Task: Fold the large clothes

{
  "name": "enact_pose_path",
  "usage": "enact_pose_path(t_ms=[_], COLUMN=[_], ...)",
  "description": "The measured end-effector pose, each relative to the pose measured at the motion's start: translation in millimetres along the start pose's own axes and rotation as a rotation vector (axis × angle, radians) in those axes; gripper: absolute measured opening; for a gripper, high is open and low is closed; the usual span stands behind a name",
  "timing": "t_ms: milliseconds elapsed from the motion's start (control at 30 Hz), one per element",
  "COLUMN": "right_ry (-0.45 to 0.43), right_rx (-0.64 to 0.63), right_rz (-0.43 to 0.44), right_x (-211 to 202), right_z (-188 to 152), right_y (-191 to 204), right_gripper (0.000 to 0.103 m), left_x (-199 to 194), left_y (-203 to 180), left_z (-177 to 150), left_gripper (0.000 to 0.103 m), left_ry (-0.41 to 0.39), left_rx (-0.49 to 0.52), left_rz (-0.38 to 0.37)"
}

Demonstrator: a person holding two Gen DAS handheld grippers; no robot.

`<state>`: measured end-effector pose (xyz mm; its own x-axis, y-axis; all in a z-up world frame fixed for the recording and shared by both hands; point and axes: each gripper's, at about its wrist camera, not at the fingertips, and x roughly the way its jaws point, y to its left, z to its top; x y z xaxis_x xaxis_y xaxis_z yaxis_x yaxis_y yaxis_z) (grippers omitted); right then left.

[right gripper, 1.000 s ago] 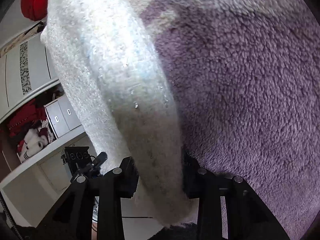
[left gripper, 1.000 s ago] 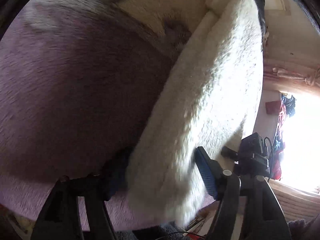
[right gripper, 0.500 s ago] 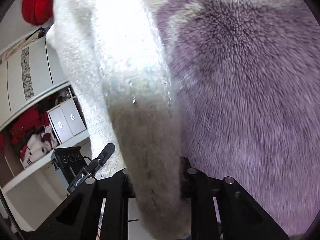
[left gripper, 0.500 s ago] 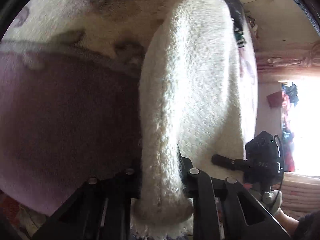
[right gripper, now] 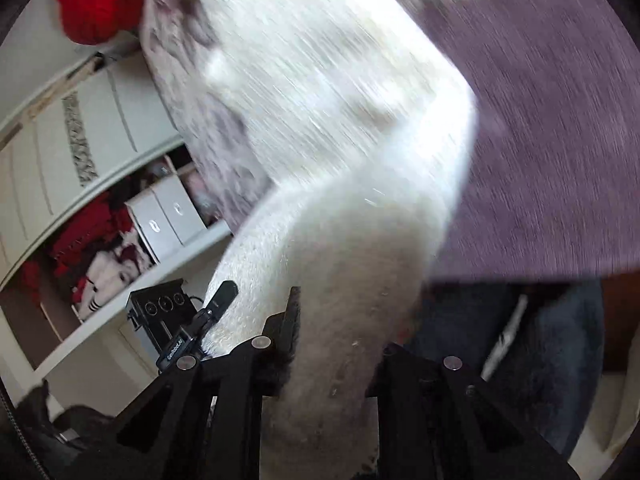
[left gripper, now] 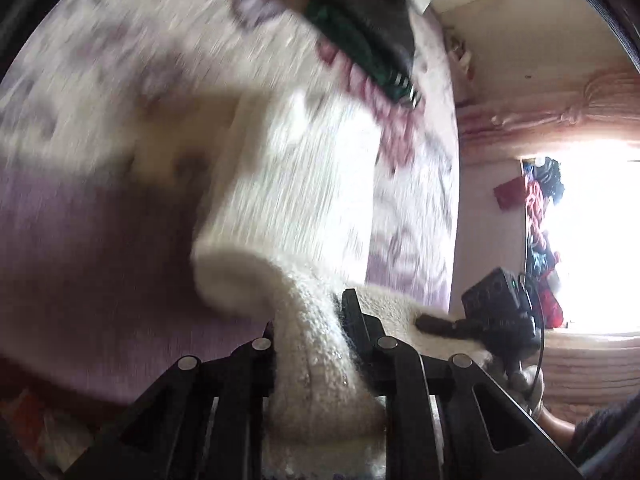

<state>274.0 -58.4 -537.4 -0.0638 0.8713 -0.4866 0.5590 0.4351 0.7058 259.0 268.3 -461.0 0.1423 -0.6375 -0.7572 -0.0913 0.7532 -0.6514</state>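
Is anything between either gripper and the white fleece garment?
Nothing visible. The left gripper and the right gripper are each shut directly on the white fleece garment, whose fabric is bunched between the pads above the purple blanket.

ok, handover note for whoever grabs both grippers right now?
Left gripper: shut on the white fluffy garment.
Right gripper: shut on the same garment's other end.
Garment: near edge raised, the rest trails onto the purple bed cover. A pile of other clothes sits at the far end of the bed.
Done: both ends gripped and lifted.
Left: probably carry the held edge over to make the fold, lay it flat, let go.
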Motion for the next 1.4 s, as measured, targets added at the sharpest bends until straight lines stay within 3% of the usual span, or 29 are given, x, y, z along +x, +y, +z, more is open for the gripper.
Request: enact_pose_path(t_ms=[100,167,233,333,433,533,633,667,700,800,1000,1067,1100,1133,1167,1233,1267,1400], right_ry=[-0.105,-0.164,-0.223,-0.217,-0.140,-0.093,-0.056,-0.055,-0.057,-0.048,-0.019,-0.021,-0.042,-0.070,-0.114,-0.179,-0.206,-0.262], right_rx=[-0.051,-0.062,-0.076,-0.025,0.061,0.065,0.052,0.048,0.044,0.042,0.090,0.113,0.120,0.117,0.097,0.020,-0.016,-0.225], right_rz=[0.037,0.057,0.025,0.000,-0.004,0.021,0.062,0.084,0.100,0.116,0.119,0.157,0.199,0.231,0.241,0.190,0.124,-0.242], right_x=[-11,-15,-16,-6,5,0,-19,-25,-29,-34,-36,-37,-43,-51,-64,-89,-99,-115], right_z=[49,90,129,181,220,221,213,210,209,208,216,220,220,219,220,220,220,212], right_y=[30,45,58,56,30,35,42,46,50,60,60,57,57,59,65,79,86,103], right_gripper=[0.015,0.015,0.015,0.015,0.016,0.020,0.026,0.027,0.031,0.035,0.038,0.062,0.095,0.103,0.103,0.103,0.103,0.103], left_x=[31,73,97,130,132,115,99,94,91,82,86,92,91,91,91,90,89,106], left_y=[13,5,19,38,40,31,28,27,25,24,-2,-8,-11,-14,-15,-18,-18,-21], left_z=[58,94,113,135,141,136,129,130,135,140,148,147,145,142,140,133,130,115], left_gripper=[0.016,0.016,0.016,0.017,0.018,0.022,0.062,0.084,0.090,0.090,0.090,0.090,0.090,0.090,0.090,0.090,0.090,0.090], left_ry=[-0.077,-0.093,-0.067,0.022,0.066,0.063,0.013,-0.024,-0.055,-0.121,-0.181,-0.175,-0.175,-0.179,-0.183,-0.201,-0.210,-0.190], left_rx=[0.050,0.043,0.032,-0.051,-0.128,-0.148,-0.168,-0.177,-0.184,-0.190,-0.036,0.008,0.025,0.042,0.053,0.061,0.059,0.070], left_rz=[0.015,0.016,0.043,0.090,0.069,0.024,-0.050,-0.038,-0.026,-0.009,0.174,0.207,0.221,0.237,0.249,0.270,0.275,0.294])
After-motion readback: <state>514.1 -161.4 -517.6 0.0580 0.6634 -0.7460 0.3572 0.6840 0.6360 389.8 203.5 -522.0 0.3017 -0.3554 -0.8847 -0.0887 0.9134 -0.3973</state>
